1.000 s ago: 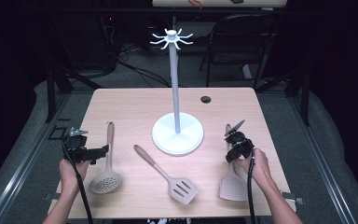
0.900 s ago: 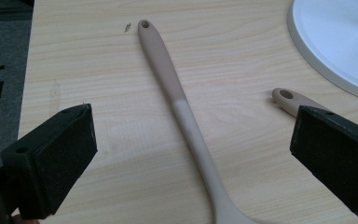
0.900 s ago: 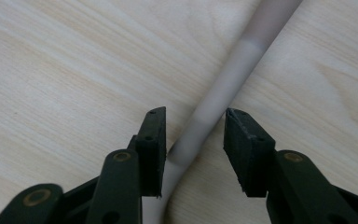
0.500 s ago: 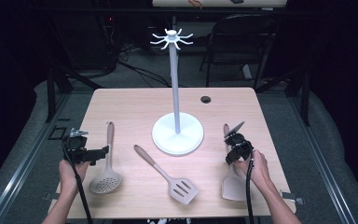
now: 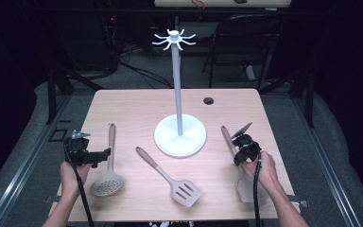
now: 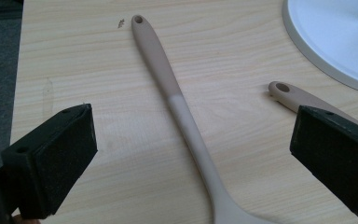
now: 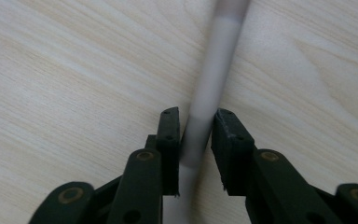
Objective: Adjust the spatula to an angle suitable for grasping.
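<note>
1. Near edge of the surface (image 5: pixel 137 101): both forearms come in from the bottom, one at each near corner. Bare wood between the utensils; most open room is on the far half, around and behind the stand base.
2. Left hand (image 5: pixel 68 172) sits at the near-left edge and holds the left gripper (image 5: pixel 105 152) low, pointing right toward the skimmer handle.
3. Left jaws: spread wide, holding nothing. In the left gripper view the skimmer (image 6: pixel 177 100) handle runs up between the two pads, clear of both.
4. Skimmer (image 5: pixel 108 182) lies flat, perforated head near the front edge, handle pointing away. Its hang hole is at the far tip.
5. Slotted turner (image 5: pixel 185 191) lies diagonally at centre front, head toward the near edge, handle tip (image 6: pixel 282 88) just short of the stand base.
6. Right hand (image 5: pixel 261 168) is at the near right, wrist angled inward, gripper pointing away and left.
7. Right gripper (image 7: pixel 196 135): jaws nearly closed, pinching the handle of the spatula (image 7: pixel 214 70); handle blurred in that view. Cannot tell whether it is lifted off the wood.
8. Spatula (image 5: pixel 244 184) blade lies near the front-right edge, close beside the hand; handle runs away along the right side.
9. White utensil stand (image 5: pixel 179 137): round base mid-surface, well apart from both side edges, pole upright, hooks (image 5: pixel 174 39) on top bare.
10. Small dark grommet hole (image 5: pixel 209 100) near the far edge.
</note>
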Motion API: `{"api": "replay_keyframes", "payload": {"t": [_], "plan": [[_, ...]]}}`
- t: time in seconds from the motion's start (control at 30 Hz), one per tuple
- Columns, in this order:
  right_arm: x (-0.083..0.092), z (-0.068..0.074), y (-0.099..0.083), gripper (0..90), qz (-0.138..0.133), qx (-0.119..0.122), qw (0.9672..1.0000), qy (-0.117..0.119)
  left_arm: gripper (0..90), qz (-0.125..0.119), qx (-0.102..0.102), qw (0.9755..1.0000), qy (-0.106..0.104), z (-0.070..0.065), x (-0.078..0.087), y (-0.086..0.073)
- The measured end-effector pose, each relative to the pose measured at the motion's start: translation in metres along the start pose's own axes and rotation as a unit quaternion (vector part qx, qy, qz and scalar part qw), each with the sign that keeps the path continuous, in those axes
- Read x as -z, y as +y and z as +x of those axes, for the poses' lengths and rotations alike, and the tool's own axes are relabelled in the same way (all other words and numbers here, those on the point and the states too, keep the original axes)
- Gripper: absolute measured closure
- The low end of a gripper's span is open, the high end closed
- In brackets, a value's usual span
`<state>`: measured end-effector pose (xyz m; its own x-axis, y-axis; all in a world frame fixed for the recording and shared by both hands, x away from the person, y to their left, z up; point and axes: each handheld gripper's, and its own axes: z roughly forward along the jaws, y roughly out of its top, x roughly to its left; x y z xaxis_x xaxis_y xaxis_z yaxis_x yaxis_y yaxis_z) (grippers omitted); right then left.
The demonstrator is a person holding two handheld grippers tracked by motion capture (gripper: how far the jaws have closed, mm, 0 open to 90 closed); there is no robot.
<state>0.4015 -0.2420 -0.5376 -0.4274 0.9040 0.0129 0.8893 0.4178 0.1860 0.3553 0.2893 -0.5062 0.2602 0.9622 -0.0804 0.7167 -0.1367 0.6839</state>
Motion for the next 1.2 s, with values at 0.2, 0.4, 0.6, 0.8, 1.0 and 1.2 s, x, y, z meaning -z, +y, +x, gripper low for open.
{"api": "replay_keyframes", "payload": {"t": [0.2, 0.4, 0.6, 0.8, 1.0, 1.2], "plan": [[0.001, -0.003, -0.001, 75.7, 0.006, 0.004, 0.9999, -0.009, 0.3, 0.001, -0.001, 1.0000, -0.002, 0.000, -0.001, 0.000], [-0.003, 0.001, -0.003, 74.4, -0.018, 0.002, 0.9998, -0.010, 0.3, 0.000, -0.003, 1.0000, -0.002, -0.001, -0.001, 0.001], [-0.003, -0.005, -0.007, 76.0, -0.029, -0.017, 0.9993, 0.014, 0.3, 0.002, -0.005, 1.0000, -0.005, -0.002, -0.001, 0.000], [-0.003, -0.007, -0.010, 78.9, -0.051, -0.018, 0.9982, 0.028, 0.4, 0.001, -0.006, 0.9999, -0.008, -0.002, 0.000, 0.000], [0.017, -0.002, -0.012, 78.9, -0.094, 0.015, 0.9953, 0.016, 0.5, -0.002, -0.011, 0.9999, -0.011, -0.005, 0.000, 0.001], [0.028, 0.006, -0.016, 78.9, -0.128, 0.036, 0.9909, 0.019, 0.5, -0.006, -0.012, 0.9998, -0.013, -0.006, 0.001, 0.001]]}}
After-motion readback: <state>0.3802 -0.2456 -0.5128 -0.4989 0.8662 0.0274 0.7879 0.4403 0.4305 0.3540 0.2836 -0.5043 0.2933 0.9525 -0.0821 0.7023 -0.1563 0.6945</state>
